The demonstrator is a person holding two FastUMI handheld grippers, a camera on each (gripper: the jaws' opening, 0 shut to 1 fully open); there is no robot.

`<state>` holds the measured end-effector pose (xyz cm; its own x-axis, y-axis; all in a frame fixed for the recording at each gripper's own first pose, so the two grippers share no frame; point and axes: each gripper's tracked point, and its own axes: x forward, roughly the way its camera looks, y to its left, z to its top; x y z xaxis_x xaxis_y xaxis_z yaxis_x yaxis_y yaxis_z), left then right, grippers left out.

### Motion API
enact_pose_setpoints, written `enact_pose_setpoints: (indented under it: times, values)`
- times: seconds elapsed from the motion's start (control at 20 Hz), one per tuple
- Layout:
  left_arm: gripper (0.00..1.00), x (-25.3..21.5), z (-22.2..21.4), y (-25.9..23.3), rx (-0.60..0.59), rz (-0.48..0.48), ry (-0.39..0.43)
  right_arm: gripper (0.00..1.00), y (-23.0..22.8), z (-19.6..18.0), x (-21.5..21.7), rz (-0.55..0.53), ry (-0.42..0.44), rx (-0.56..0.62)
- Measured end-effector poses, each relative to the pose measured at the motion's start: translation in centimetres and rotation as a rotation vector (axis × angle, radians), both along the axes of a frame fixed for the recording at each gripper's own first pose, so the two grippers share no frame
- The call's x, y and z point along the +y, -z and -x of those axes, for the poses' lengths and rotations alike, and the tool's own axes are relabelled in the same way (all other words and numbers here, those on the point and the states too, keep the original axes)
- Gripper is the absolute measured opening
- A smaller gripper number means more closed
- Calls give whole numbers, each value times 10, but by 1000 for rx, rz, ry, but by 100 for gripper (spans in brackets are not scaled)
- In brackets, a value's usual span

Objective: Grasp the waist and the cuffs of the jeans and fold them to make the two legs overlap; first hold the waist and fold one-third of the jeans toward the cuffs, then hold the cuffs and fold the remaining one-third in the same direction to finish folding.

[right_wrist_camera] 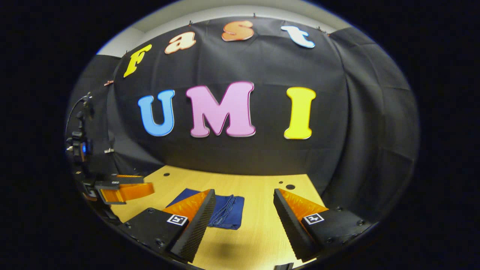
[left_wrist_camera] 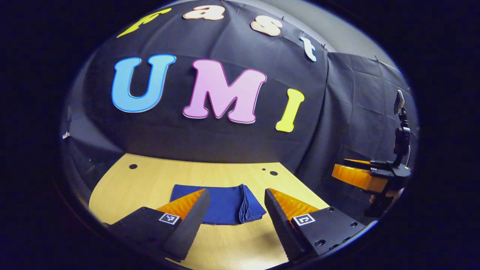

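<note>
Black-and-orange fingers of the left tool (left_wrist_camera: 235, 208) stand wide apart, released, holding nothing above the light wooden desk (left_wrist_camera: 150, 180). Likewise spread and empty is the right tool (right_wrist_camera: 243, 210). Folded into a flat packet, the dark blue jeans (left_wrist_camera: 225, 204) lie on the desk beyond both tools, their near edge partly hidden behind a finger.
</note>
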<state>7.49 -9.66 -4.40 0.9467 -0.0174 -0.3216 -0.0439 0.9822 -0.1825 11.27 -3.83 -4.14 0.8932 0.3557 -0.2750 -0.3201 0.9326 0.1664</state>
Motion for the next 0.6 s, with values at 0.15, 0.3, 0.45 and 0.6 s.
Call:
enact_pose_setpoints:
  times: [0.15,0.3,0.45,0.6]
  values:
    - [94,-2,71,-32,-87,-39,-78,95,-43,43,-5,34,36,-111]
    - [93,-8,124,-57,-150,-102,-100,96,-71,87,-1,24,34,-148]
    - [93,-5,158,-72,-172,-195,-106,95,-90,116,3,1,17,-180]
    - [94,-7,162,-82,-195,-234,-128,96,-100,125,8,11,0,-222]
